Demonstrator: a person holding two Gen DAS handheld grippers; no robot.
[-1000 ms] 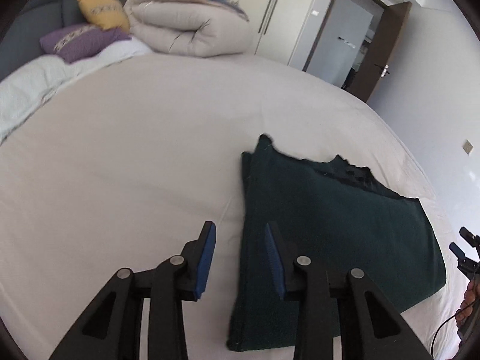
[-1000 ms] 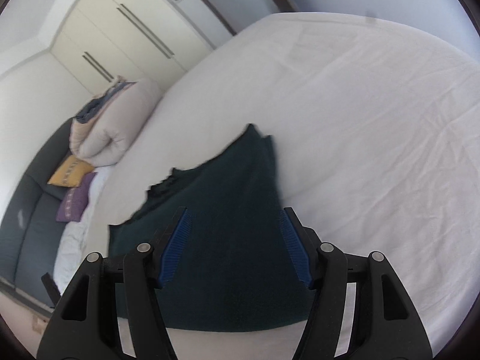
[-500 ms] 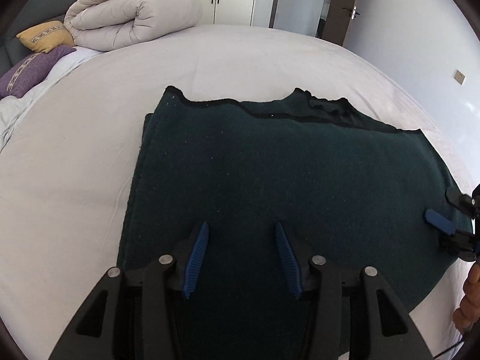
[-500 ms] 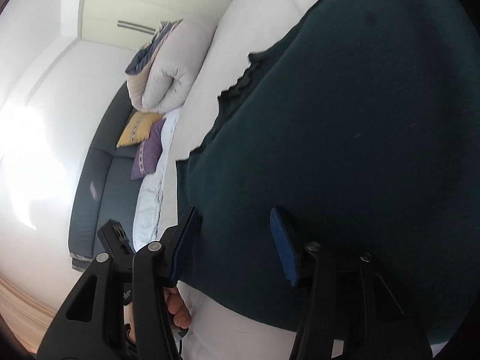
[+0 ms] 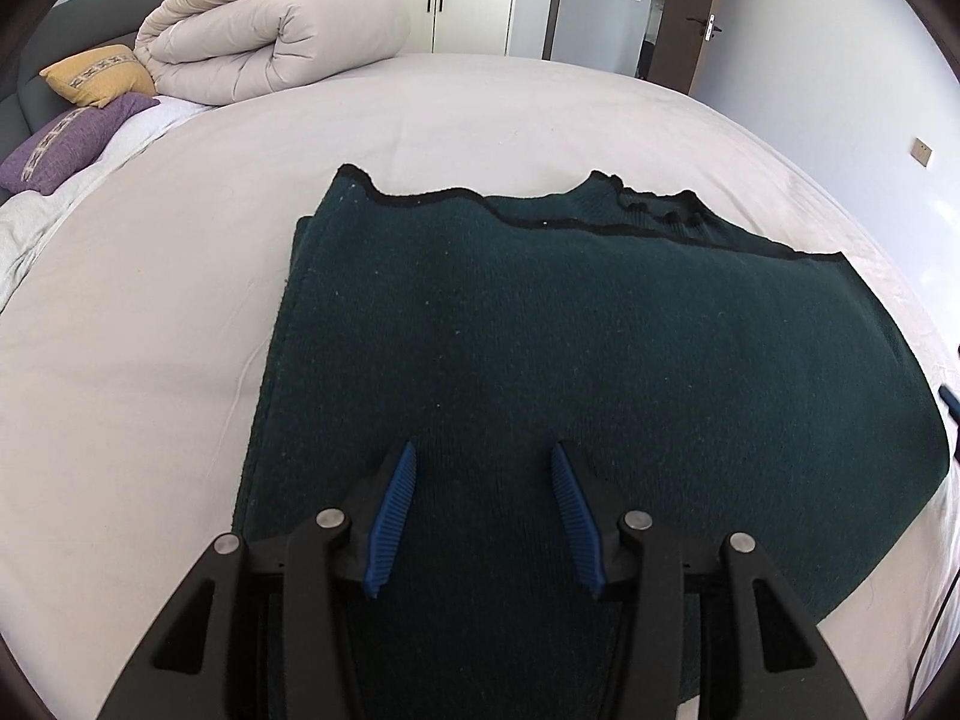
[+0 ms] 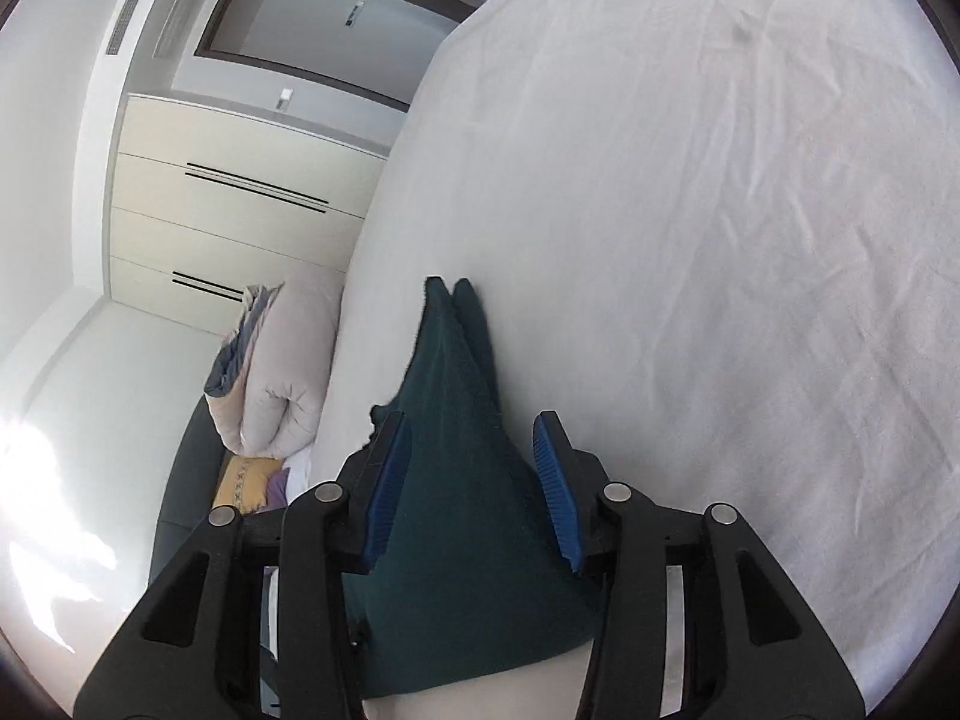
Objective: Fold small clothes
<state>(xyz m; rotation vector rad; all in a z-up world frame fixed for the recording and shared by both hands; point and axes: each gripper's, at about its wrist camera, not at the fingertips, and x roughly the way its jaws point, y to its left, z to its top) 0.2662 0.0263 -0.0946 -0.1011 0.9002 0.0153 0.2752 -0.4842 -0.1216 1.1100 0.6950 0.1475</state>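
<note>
Both the left gripper (image 5: 483, 510) and right gripper (image 6: 474, 486) are hovering, jaws apart, over the folded dark green knitted sweater (image 5: 570, 348) lying on the white bed (image 5: 150, 360).

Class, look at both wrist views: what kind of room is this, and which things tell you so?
Most likely a bedroom: a wide bed under a white sheet, a rolled duvet beside pillows, and a built-in wardrobe.

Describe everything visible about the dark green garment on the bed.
The dark green garment looks like a knitted sweater with black trim along its far edge and a ribbed collar. It lies folded flat in layers on the white bed sheet. Both grippers, left and right, are open over it, gripping nothing.
</note>
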